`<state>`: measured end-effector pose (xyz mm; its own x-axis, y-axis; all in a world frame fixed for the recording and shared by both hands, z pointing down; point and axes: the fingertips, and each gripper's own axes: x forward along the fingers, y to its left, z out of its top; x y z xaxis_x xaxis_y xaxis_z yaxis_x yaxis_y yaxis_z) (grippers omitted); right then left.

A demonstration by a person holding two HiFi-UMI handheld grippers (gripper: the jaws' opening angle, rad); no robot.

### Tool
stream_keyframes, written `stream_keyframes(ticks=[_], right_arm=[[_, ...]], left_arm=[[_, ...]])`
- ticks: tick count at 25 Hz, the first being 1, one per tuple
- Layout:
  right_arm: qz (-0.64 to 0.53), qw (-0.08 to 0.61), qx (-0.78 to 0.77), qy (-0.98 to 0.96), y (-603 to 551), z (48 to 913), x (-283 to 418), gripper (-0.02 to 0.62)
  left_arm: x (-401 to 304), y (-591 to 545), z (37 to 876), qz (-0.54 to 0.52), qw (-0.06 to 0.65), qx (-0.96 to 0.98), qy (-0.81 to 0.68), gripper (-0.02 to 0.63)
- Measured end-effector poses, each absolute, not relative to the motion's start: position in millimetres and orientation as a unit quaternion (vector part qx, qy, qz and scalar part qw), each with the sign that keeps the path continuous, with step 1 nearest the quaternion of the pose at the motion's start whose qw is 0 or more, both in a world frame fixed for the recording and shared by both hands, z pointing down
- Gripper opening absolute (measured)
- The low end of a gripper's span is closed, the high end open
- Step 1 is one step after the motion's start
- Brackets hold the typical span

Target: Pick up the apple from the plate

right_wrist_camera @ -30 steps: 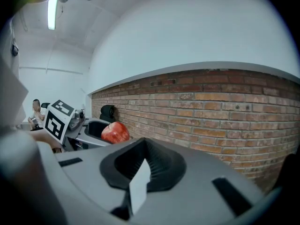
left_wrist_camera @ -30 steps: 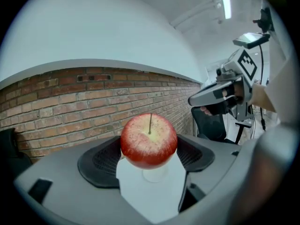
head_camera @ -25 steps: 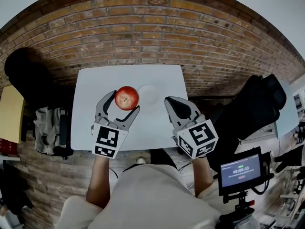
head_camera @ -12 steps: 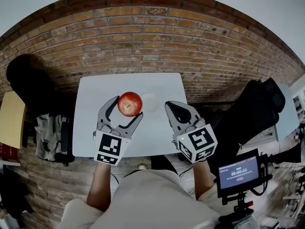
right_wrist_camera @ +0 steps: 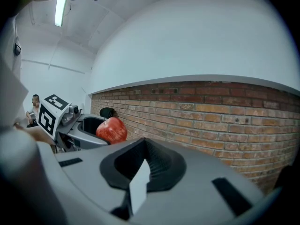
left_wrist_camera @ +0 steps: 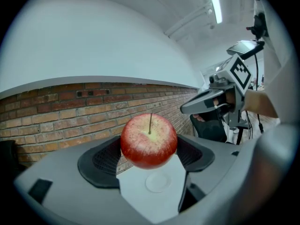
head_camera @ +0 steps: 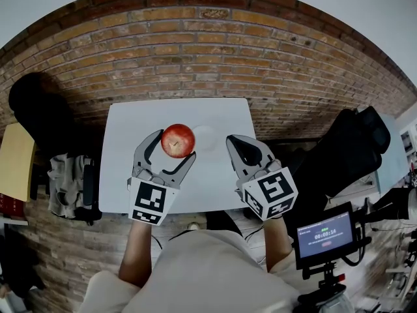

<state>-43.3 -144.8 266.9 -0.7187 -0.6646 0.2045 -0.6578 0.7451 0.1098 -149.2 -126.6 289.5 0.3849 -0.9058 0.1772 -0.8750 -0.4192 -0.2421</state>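
apple [head_camera: 178,139] clamped in left tongs [head_camera: 175,145] above plate [head_camera: 208,138]; right tongs [head_camera: 232,139] closed together.

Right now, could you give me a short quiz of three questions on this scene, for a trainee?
1. Which tool grips the apple? A) left B) right C) neither
2. True or false: the plate on the table is empty.
3. Fill in: the jaws of the right tool stand ___, with nothing between them.
Key: 1 A, the left tool; 2 true; 3 together.
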Motion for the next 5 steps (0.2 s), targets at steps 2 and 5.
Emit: stream_keyframes(ticks=[2, 5], right_arm=[[-0.015, 0.117, 0.357, -0.927, -145.0, 267.9, -43.1, 0.002], [-0.016, 0.12, 0.357, -0.926, -146.1, 269.1, -43.8, 0.002]], left_arm=[[-149.0, -126.4, 288.6, -0.14, 0.054, -0.83, 0.537, 0.377], [-149.3, -127.0, 286.8, -0.139, 0.055, -0.83, 0.537, 0.377]])
